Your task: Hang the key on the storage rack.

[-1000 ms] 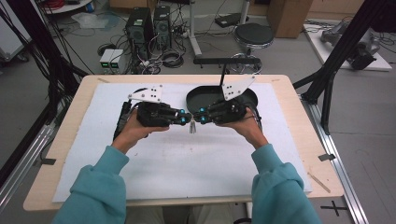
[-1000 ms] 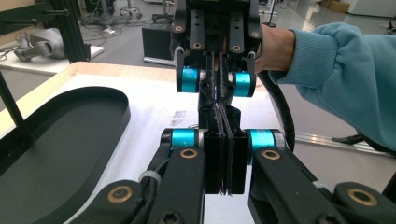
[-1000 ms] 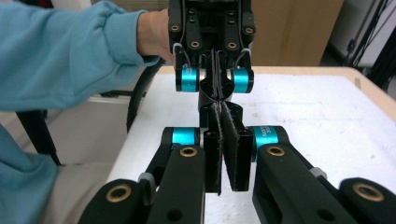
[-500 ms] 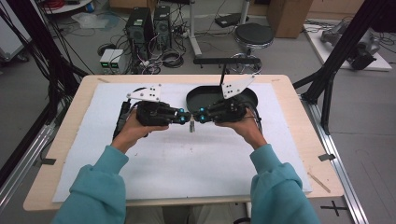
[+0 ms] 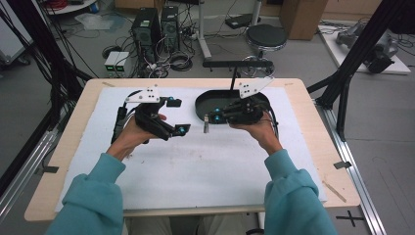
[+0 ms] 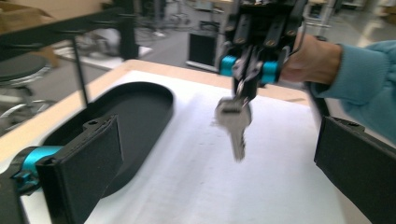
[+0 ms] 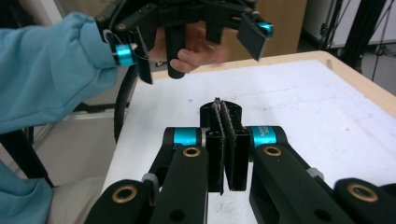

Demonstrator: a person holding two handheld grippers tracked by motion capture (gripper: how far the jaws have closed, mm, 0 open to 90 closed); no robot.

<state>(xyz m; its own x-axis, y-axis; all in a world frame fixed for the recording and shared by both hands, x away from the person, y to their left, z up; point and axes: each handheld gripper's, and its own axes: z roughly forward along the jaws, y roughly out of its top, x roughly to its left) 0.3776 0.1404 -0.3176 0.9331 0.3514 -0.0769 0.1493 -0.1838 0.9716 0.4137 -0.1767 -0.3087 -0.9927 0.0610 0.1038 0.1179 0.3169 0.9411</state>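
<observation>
One key (image 6: 232, 122), one black tray (image 5: 203, 105), two grippers: left (image 5: 177, 116), right (image 5: 209, 118).

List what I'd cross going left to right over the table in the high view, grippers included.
Left gripper, open → small silver metal key hanging from the right gripper → right gripper, shut on the key, in front of the black oval plastic tray.
</observation>
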